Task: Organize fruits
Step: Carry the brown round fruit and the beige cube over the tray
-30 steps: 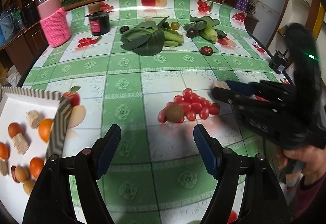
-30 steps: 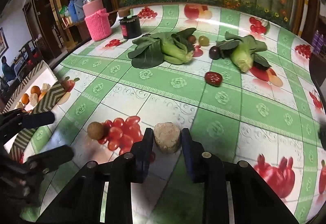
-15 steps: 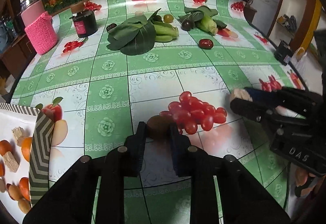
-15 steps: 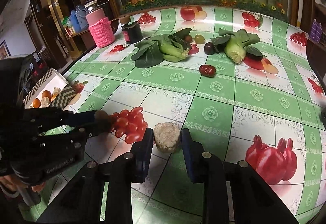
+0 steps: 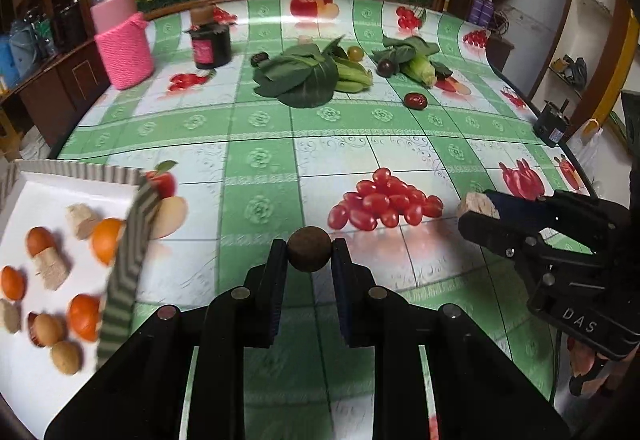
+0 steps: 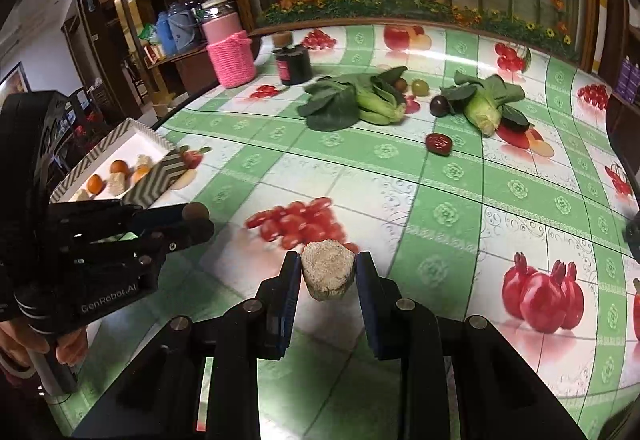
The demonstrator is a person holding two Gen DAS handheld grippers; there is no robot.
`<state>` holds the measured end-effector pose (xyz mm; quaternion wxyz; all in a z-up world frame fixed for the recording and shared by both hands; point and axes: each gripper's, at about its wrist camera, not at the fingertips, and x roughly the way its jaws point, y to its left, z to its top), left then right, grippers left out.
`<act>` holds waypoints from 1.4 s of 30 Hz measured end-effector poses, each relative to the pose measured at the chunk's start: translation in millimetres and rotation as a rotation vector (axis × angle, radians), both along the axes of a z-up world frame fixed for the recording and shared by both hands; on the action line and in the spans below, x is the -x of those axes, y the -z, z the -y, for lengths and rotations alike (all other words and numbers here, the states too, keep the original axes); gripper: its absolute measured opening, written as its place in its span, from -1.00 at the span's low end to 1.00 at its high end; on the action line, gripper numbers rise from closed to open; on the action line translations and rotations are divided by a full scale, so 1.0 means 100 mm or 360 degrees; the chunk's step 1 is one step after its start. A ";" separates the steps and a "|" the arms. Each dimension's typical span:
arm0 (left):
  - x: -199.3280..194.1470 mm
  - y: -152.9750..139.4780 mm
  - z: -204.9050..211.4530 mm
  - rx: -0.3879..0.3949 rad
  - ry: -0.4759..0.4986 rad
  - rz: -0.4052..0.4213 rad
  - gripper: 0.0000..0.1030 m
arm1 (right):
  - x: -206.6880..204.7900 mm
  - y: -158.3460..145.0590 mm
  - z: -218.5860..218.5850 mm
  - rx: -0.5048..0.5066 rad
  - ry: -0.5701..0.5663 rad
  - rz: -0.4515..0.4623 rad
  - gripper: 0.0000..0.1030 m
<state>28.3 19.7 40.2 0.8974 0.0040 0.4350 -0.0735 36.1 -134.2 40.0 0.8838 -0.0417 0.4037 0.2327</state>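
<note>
My left gripper (image 5: 309,254) is shut on a round brown fruit (image 5: 309,249) and holds it above the tablecloth, right of the white tray (image 5: 28,196). The tray holds several orange, brown and beige pieces. My right gripper (image 6: 328,272) is shut on a beige rough chunk (image 6: 328,274). It shows in the left wrist view (image 5: 480,212) at the right. The left gripper shows in the right wrist view (image 6: 196,220) with the brown fruit (image 6: 195,211) at its tip. A dark red fruit (image 5: 416,101) lies farther back.
Leafy greens (image 5: 304,76), corn in husk (image 5: 418,66), a dark plum (image 5: 386,67) and a green fruit (image 5: 355,53) lie at the back. A dark jar (image 5: 209,46) and a pink knitted holder (image 5: 125,54) stand back left. Printed fruit pictures cover the tablecloth (image 5: 260,120).
My left gripper went from open to shut on the brown fruit and lifted it back from the printed tomatoes, toward the tray. My right gripper stays shut on the beige chunk, raised slightly.
</note>
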 end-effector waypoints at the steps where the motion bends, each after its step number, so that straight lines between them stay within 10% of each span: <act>1: 0.04 -0.02 -0.03 0.0002 -0.0007 0.0011 -0.63 | 0.03 -0.01 -0.02 -0.0004 -0.0007 -0.0001 -0.44; 42: 0.97 -0.21 -1.80 -0.0075 -0.0484 0.0103 -0.62 | 0.72 -0.27 -1.81 -0.0012 -0.0510 0.0061 -0.44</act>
